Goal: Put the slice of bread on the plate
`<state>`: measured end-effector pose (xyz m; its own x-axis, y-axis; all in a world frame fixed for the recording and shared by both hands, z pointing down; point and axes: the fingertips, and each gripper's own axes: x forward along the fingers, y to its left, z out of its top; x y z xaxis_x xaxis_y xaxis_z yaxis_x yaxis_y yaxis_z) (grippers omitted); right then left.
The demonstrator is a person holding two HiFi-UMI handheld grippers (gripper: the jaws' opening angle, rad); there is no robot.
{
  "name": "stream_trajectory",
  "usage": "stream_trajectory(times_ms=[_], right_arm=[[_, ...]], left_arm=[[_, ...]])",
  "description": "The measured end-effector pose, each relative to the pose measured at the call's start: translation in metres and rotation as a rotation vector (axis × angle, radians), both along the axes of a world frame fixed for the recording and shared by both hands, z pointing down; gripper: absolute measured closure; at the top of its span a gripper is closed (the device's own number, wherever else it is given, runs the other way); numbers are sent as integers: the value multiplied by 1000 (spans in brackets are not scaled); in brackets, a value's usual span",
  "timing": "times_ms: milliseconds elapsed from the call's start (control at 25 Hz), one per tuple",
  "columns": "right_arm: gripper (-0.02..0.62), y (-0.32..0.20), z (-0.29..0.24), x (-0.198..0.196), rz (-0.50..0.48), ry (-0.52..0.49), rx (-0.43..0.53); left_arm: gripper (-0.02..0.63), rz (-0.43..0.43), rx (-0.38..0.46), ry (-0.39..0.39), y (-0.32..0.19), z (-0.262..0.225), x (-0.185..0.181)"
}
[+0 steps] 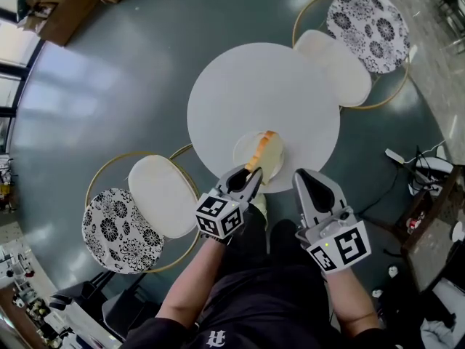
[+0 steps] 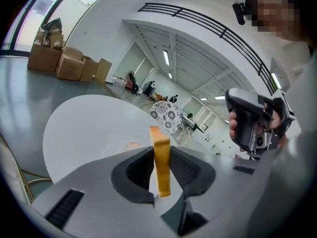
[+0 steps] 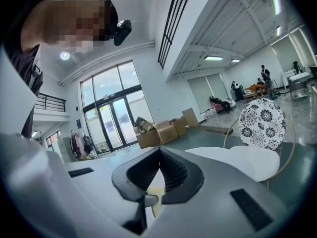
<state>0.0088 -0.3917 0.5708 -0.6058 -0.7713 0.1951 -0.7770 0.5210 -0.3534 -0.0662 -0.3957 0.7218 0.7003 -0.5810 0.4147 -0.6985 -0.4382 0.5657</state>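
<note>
A slice of bread (image 1: 265,155) with a golden crust stands on edge between the jaws of my left gripper (image 1: 254,174), which is shut on it. The slice hangs over a small white plate (image 1: 243,151) near the front edge of the round white table (image 1: 240,86); whether it touches the plate I cannot tell. In the left gripper view the bread (image 2: 161,162) is pinched upright between the pads, with the plate (image 2: 116,150) just beyond. My right gripper (image 1: 309,177) hovers beside the table's front edge, its jaws shut and empty, tips meeting (image 3: 158,150).
Two chairs with white cushions and floral backs flank the table, one far right (image 1: 367,27) and one near left (image 1: 116,227). Cardboard boxes (image 1: 73,2) lie on the floor at the top left. Cables and clutter (image 1: 425,169) sit at the right.
</note>
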Motion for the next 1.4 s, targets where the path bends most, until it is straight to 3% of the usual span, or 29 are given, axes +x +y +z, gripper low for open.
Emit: stream_trajectory(times_ms=[160,320,480,720,1080,1400], right_arm=[[592,-2,3,1,-5,-5,-11],[592,-3,5,-2,-16,-8,-13],[592,-2,6,-5,-26,-7,-14],[592,-4,3,-10,-39,-10,-12],[592,-2,1,-14,-41,-9,-25],[592,-4,1,-19,-57,-18,-30]], left_arm=[[515,-10,-22,-30,0,7,-4],[506,-21,-23,-117,0,16,-11],[415,-11,-34,-212,4,29,-18],[334,-3,-65,-255,2,41,-25],[213,142,-164,-379,16,67,-25],[175,233,-244,-460,29,84,-32]])
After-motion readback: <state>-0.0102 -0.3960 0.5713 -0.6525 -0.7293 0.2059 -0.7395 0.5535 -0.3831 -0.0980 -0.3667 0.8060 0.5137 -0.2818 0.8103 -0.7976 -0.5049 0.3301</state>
